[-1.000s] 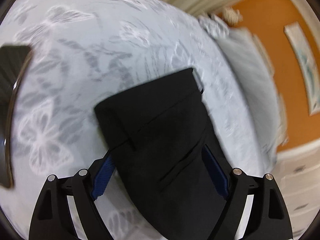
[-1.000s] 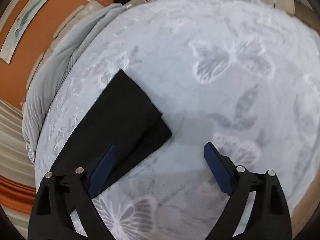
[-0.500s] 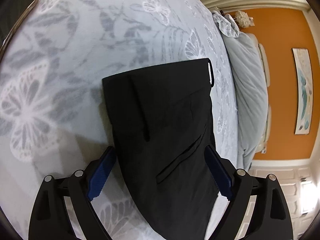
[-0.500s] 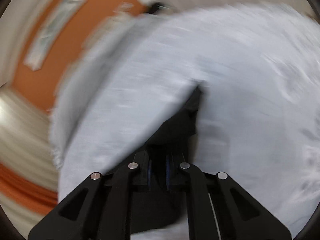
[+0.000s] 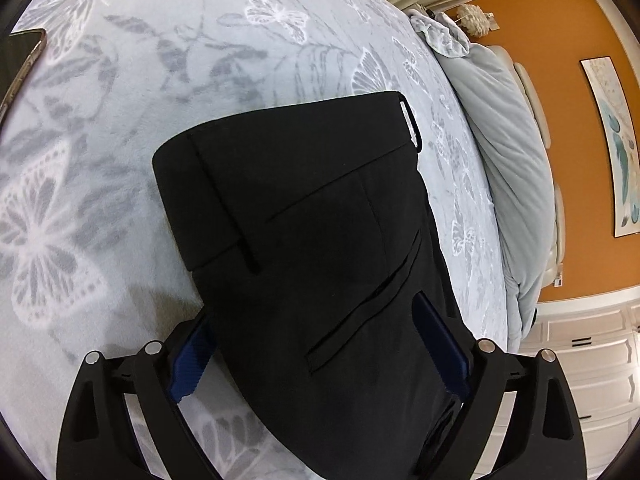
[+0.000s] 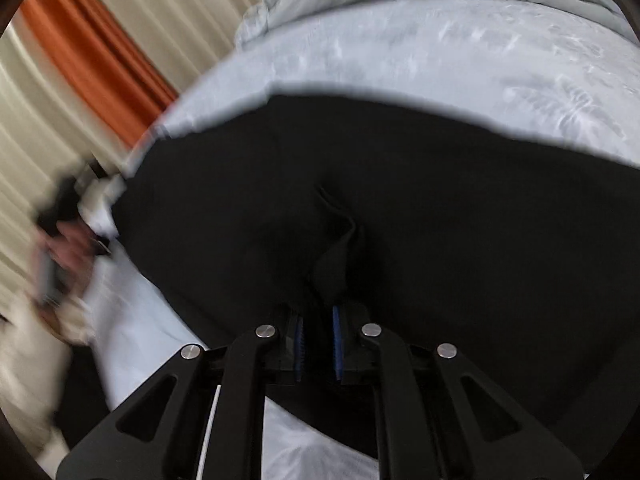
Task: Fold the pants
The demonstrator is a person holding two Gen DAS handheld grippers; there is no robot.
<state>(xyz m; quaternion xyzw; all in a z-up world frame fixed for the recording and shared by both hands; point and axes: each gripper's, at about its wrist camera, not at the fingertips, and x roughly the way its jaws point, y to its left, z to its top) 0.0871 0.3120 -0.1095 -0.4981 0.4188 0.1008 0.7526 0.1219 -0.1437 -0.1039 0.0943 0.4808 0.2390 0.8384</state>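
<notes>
Black pants (image 5: 320,240) lying on a bed (image 5: 180,60) with a pale butterfly-print cover, already folded into a narrow stack with the waistband at the far end. Folded layers visible at the far left corner; judged partway done, with at least one more fold left to shorten the bundle.

Left hand-held gripper (image 5: 320,352) spread wide and opening further, one blue pad on each side of the pants, neither pressing the cloth.

Right hand-held gripper (image 6: 318,344) pressed nearly together, pinching a small raised pleat of the black cloth.

Left wrist view only: waistband, belt loop, slanted pocket slit, neat folded outline, orange wall with a picture on the right. Right wrist view only, and blurred: the pinch itself, striped curtains at the left, a person's hand (image 6: 68,248) at the left edge, details unclear.
</notes>
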